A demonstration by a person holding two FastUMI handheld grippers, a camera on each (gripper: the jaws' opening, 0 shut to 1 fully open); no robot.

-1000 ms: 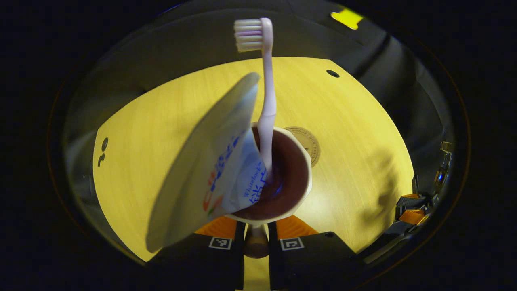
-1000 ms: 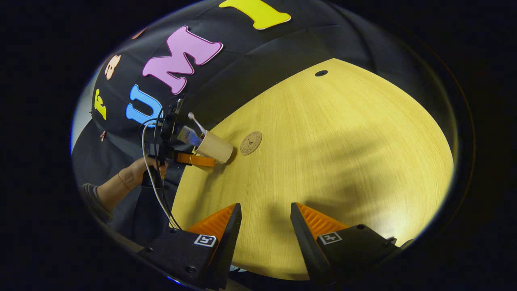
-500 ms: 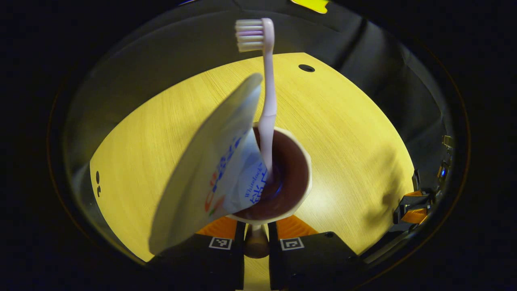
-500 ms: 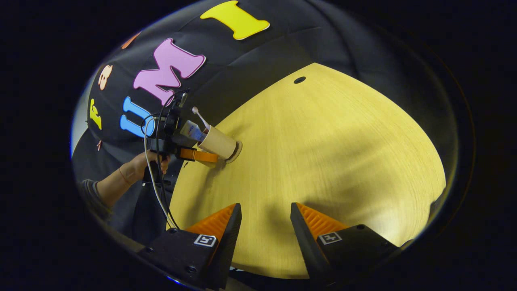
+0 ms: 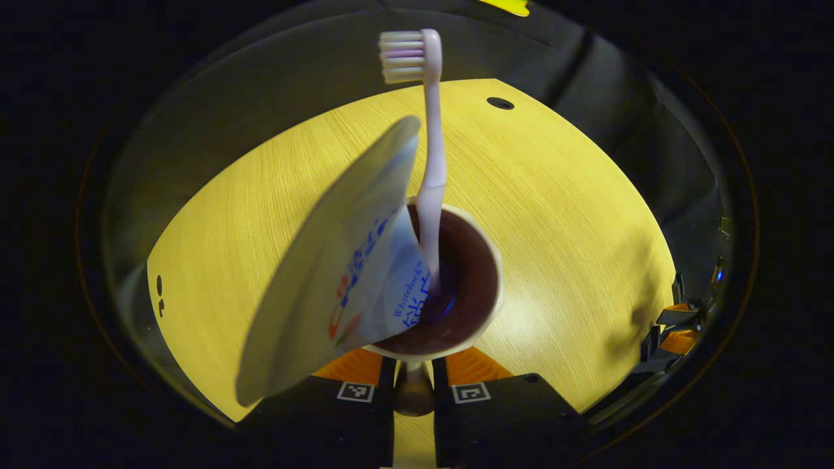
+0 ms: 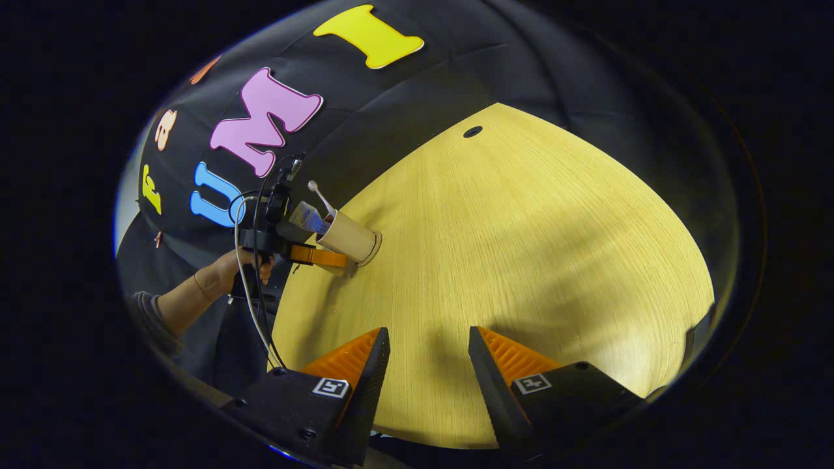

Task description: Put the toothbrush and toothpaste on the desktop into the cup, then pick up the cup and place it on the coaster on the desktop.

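Left gripper view: left claw (image 5: 413,380) clamps the tan paper cup (image 5: 485,306) at its base; pink plastic toothbrush (image 5: 431,163) and soft white toothpaste tube (image 5: 339,273) stand inside. Light, top-heavy, crushable.

Right gripper view: right claw (image 6: 429,355) gapes, holding nothing, above the near edge of the wooden table (image 6: 521,247); cup at the left edge.

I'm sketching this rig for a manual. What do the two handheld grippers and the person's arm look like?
Each gripper has blocky black finger mounts bearing small square black-and-white markers: the right gripper and left gripper alike. The fingers have ribbed inner faces. In the right gripper view, thin cables hang from the left gripper, and the person's sleeve is grey.
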